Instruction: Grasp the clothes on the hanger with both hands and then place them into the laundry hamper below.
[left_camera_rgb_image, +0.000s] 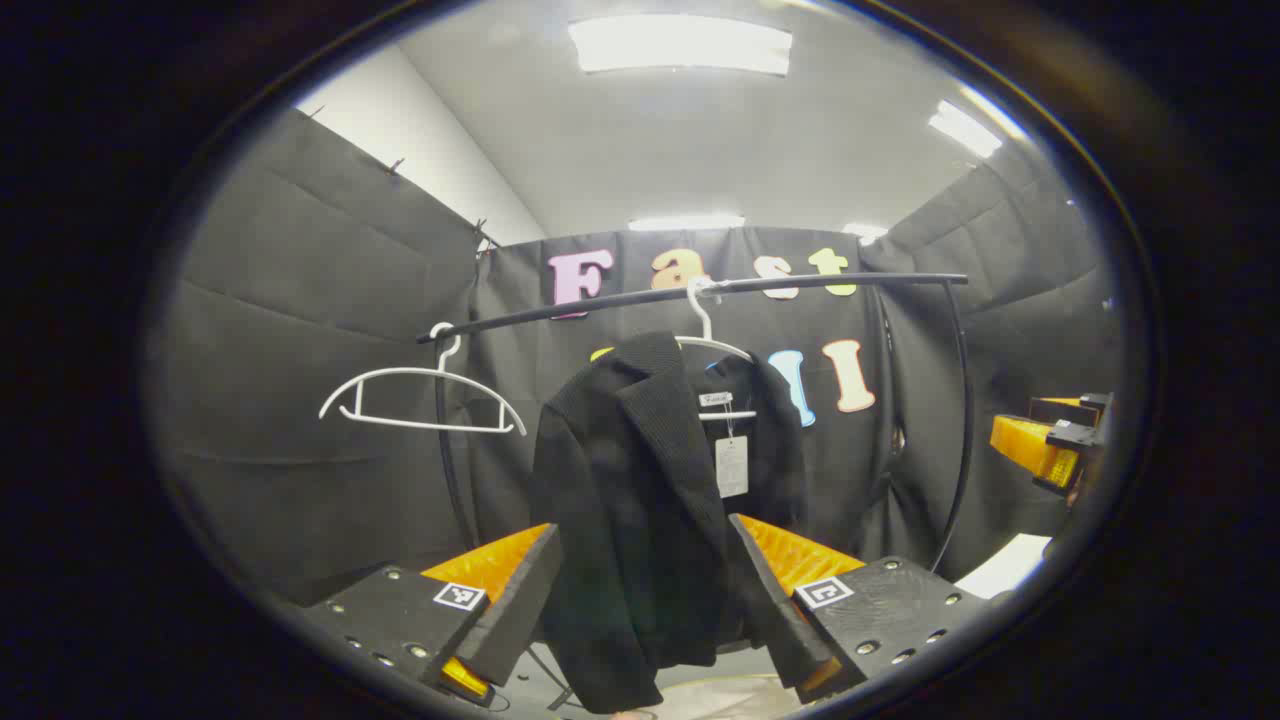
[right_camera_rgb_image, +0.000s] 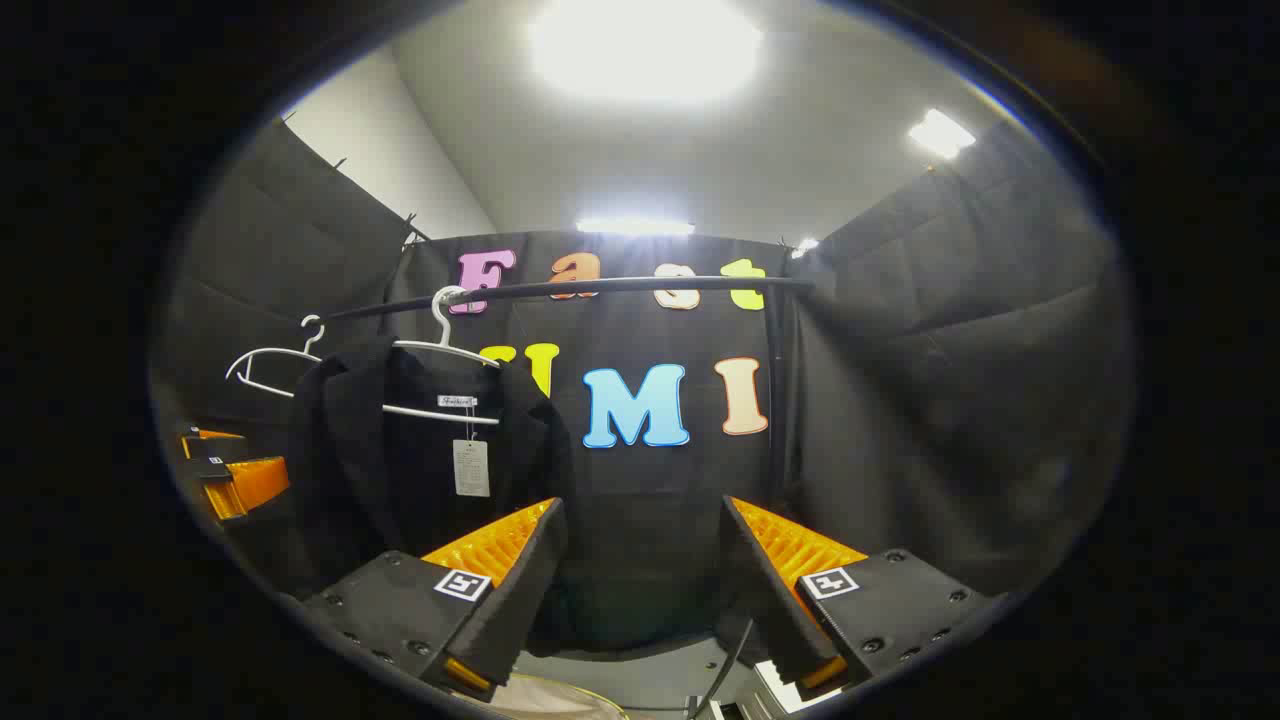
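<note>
Light source: ceiling panels (left_camera_rgb_image: 680, 45) overhead, bright and white
Glare: blown-out panel (right_camera_rgb_image: 645, 45) in right gripper view, detail lost
Booth walls: dim, dark cloth soaking up light
Distortion: strong fisheye bending of clothes rail (left_camera_rgb_image: 700, 295)
Focus: mostly sharp, softer toward edges

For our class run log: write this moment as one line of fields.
phase: approach | jacket: on hanger, on rail | left gripper: open, facing jacket | right gripper: open, jacket to its left | spare hanger: bare

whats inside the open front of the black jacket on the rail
Inside the black jacket, the white hanger with its crossbar shows, plus a neck label and a hanging paper tag. The dark lining hides the jacket's back, and the hanger's left shoulder is covered by the lapel.
</note>
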